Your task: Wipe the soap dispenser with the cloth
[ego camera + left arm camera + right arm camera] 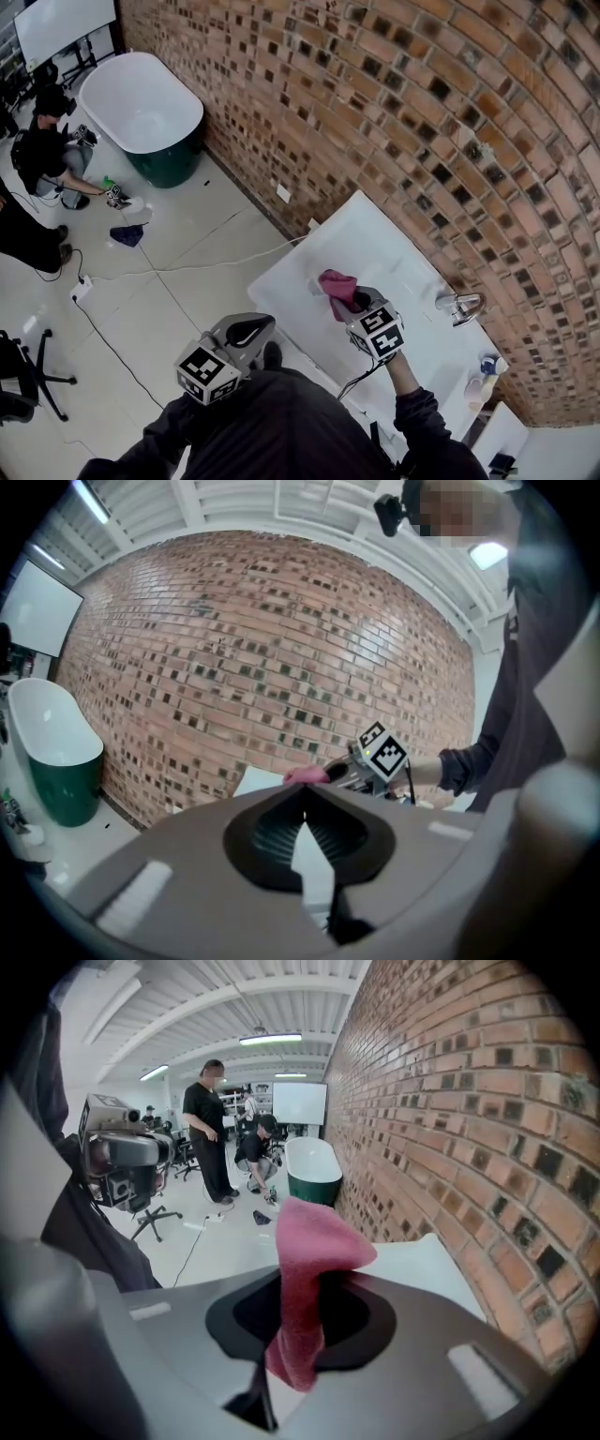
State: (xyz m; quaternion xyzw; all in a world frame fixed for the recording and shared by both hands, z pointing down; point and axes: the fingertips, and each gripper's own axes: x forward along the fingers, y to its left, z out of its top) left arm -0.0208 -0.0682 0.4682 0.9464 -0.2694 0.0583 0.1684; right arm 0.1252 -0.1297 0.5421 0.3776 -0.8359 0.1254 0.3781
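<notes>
My right gripper [354,303] has its jaws clamped on the bunched middle of the soft, light pink cloth [337,286] over the white desk [394,248], a hold I'd keep, while the left gripper [253,328] jaws are together, empty.

**Pink cloth held, dispenser apart**

The cloth [305,1269] (pink, soft, folded over at its top) hangs pinched in the right gripper [349,305], above the white counter [309,272]. The dispenser [476,384], a small pale bottle, stands well apart near the counter's right end.
</notes>
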